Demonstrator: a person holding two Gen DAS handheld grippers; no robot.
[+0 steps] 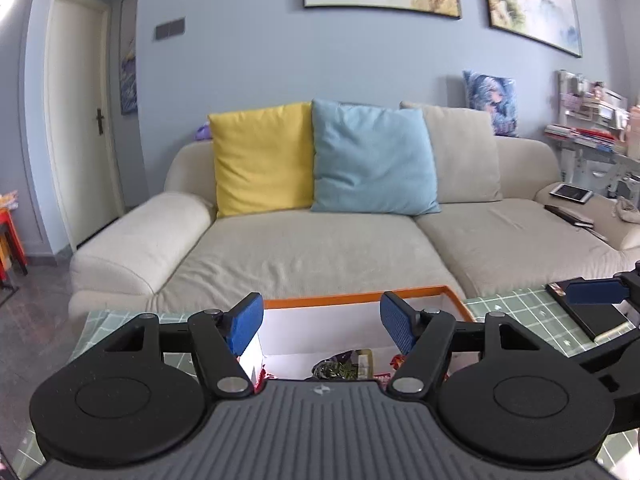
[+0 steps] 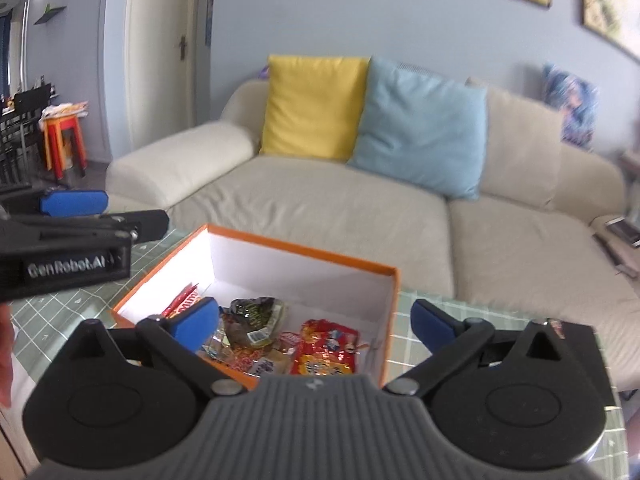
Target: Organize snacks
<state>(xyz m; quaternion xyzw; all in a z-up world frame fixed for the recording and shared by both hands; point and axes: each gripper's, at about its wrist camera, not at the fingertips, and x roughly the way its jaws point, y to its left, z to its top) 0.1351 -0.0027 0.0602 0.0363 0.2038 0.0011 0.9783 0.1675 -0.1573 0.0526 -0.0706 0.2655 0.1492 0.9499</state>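
An orange box with white inside walls (image 2: 304, 272) stands on the green checked table (image 2: 64, 312). In it lie several snack packets: a red packet (image 2: 326, 350), a dark green packet (image 2: 252, 316) and a red-and-white one (image 2: 182, 300). My right gripper (image 2: 316, 322) is open and empty, held above the box's near side. My left gripper (image 1: 322, 320) is open and empty, above the same box (image 1: 360, 296); only a dark packet (image 1: 340, 366) shows between its fingers. The left gripper also shows at the left in the right wrist view (image 2: 76, 204).
A beige sofa (image 1: 304, 248) with yellow (image 1: 262, 160) and blue (image 1: 370, 160) cushions stands just behind the table. A black notebook (image 1: 588, 312) lies on the table to the right. Red stools (image 2: 64, 140) stand at far left.
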